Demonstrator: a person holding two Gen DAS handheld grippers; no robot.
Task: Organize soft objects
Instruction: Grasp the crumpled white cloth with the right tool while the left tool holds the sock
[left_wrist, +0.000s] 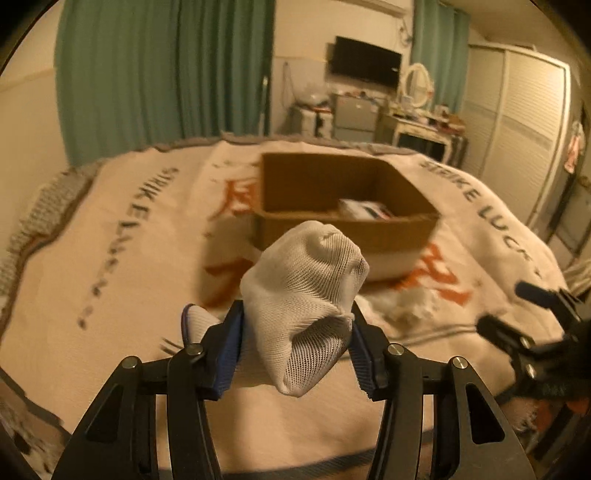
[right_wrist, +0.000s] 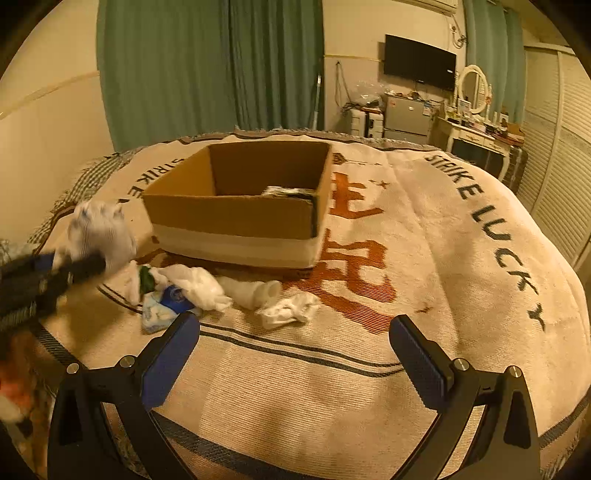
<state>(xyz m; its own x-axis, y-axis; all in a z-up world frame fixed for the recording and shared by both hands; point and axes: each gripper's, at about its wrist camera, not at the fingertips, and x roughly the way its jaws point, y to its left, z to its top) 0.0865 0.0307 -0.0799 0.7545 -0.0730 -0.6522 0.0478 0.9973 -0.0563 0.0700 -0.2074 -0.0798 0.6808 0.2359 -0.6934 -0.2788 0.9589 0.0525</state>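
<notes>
From the left wrist, the left gripper (left_wrist: 295, 332) is clamped on a white mesh sock (left_wrist: 306, 295), lifted above the blanket (left_wrist: 110, 258) before the cardboard box (left_wrist: 343, 206). From the right wrist, the right gripper (right_wrist: 295, 350) hangs released, empty, just short of the loose socks (right_wrist: 221, 291) lying by the box.

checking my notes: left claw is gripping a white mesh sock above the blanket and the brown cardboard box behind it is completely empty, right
Not quite: the brown cardboard box is not empty. Both wrist views show some folded fabric already lying inside it. The rest holds: the left claw grips the white mesh sock above the blanket.
</notes>
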